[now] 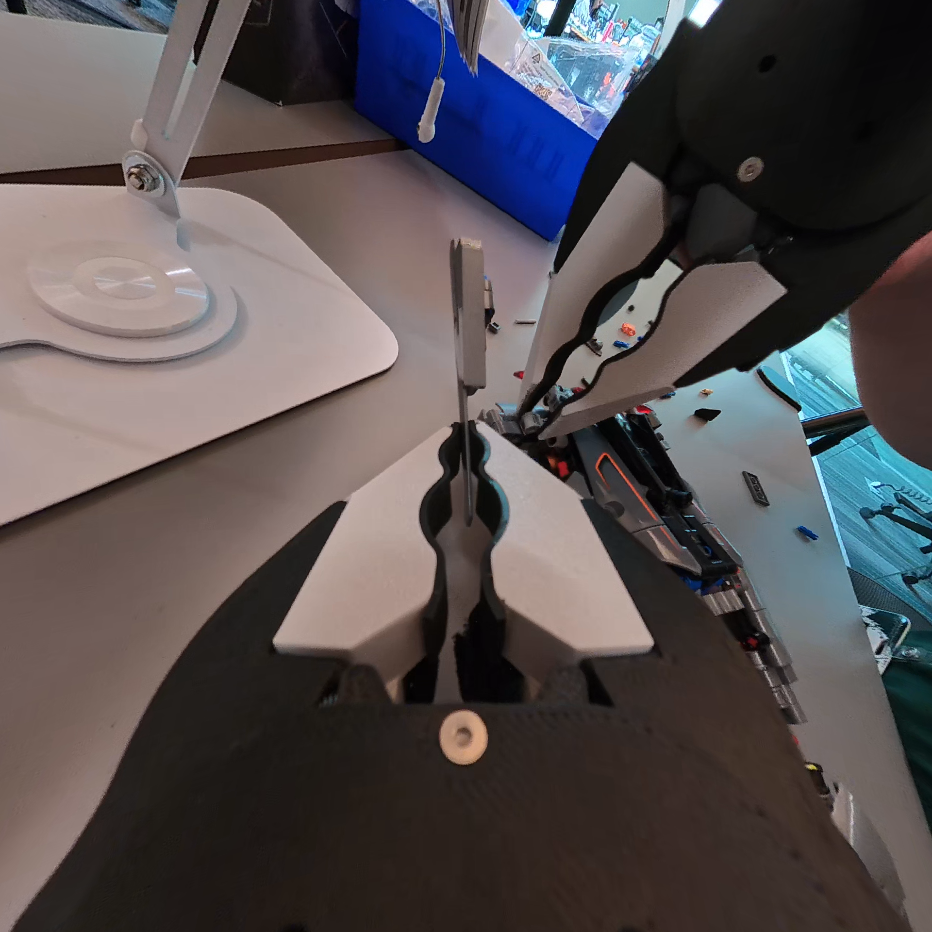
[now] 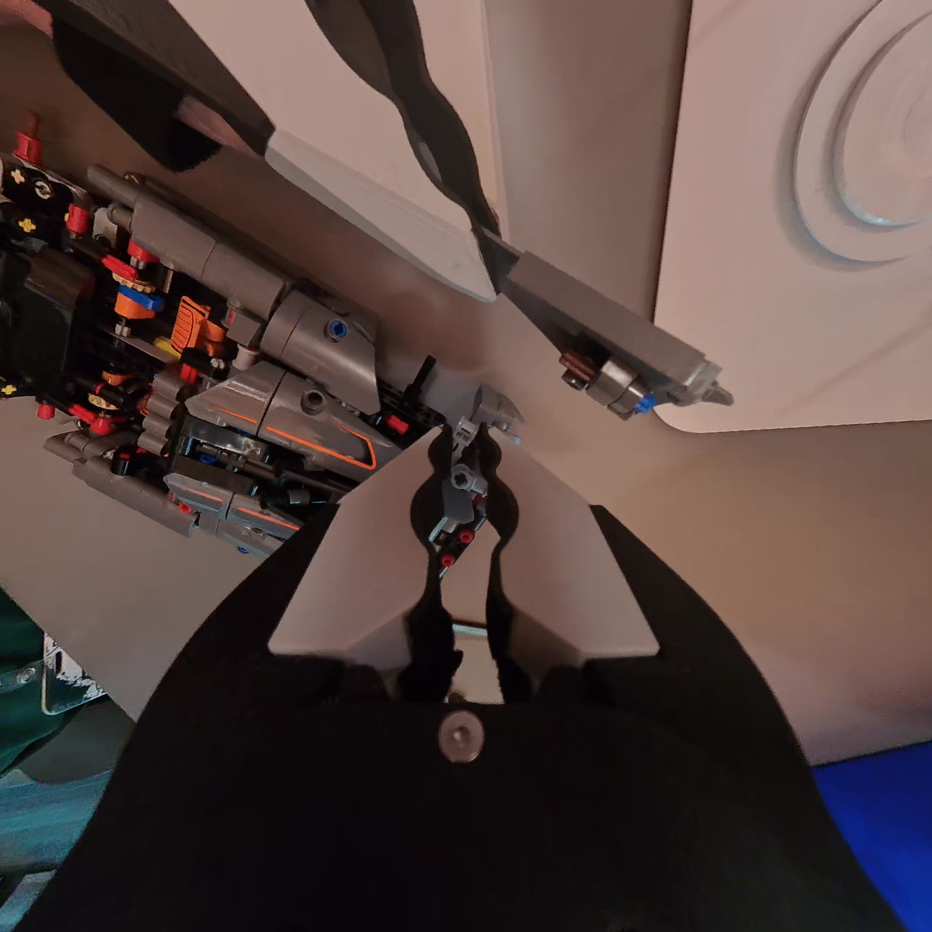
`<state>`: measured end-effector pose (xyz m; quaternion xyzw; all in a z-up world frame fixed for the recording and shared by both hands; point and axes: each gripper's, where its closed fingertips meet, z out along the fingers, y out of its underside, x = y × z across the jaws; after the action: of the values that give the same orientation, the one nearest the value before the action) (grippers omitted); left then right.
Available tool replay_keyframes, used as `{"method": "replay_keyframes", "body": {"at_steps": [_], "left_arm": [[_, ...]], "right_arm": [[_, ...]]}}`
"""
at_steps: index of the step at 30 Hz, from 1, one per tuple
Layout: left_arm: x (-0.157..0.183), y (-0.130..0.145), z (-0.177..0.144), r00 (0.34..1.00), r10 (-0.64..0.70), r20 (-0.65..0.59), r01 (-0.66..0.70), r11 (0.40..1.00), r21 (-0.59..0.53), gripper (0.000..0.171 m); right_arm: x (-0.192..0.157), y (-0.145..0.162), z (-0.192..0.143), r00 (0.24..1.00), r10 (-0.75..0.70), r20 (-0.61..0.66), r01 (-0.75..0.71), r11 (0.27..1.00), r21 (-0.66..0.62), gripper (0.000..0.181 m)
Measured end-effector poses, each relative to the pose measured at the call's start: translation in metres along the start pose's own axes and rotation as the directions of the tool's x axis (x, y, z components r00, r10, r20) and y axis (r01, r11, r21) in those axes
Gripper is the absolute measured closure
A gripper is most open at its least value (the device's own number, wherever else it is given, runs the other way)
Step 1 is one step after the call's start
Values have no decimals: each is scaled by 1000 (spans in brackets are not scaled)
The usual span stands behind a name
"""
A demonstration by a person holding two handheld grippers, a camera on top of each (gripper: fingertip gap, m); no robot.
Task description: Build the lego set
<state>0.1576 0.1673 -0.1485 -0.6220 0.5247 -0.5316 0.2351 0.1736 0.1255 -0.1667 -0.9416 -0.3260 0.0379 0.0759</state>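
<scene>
My left gripper is shut on a long flat grey lego panel that stands edge-on and sticks forward past the fingertips. In the right wrist view this panel has small blue and brown parts at its far end, and the left gripper holds it from above. My right gripper is shut on a small grey lego part with red pins, at the end of the dark grey and orange lego model. The right gripper and the model also show in the left wrist view, just right of the panel.
A white stand with a flat base covers the left of the table. A blue bin holding clear bags stands at the back. Several small loose lego pieces lie beyond the model. A person's arm is at the right. About 5 centimetres separates my left fingertips from my right.
</scene>
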Motion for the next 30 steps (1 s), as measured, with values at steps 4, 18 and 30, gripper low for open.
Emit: {"method": "replay_keyframes", "body": {"at_steps": [4, 18, 30], "left_arm": [[0, 0, 0, 1000, -1, -2, 1, 1000, 0, 171], [6, 9, 5, 998, 55, 18, -53, 995, -82, 171], [12, 19, 9, 993, 116, 36, -108, 979, -173, 171]], "right_arm": [[2, -5, -5, 999, -25, -47, 25, 1000, -4, 174], [9, -9, -6, 992, -37, -119, 42, 998, 38, 173], [10, -9, -8, 978, -72, -195, 89, 993, 78, 173]]}}
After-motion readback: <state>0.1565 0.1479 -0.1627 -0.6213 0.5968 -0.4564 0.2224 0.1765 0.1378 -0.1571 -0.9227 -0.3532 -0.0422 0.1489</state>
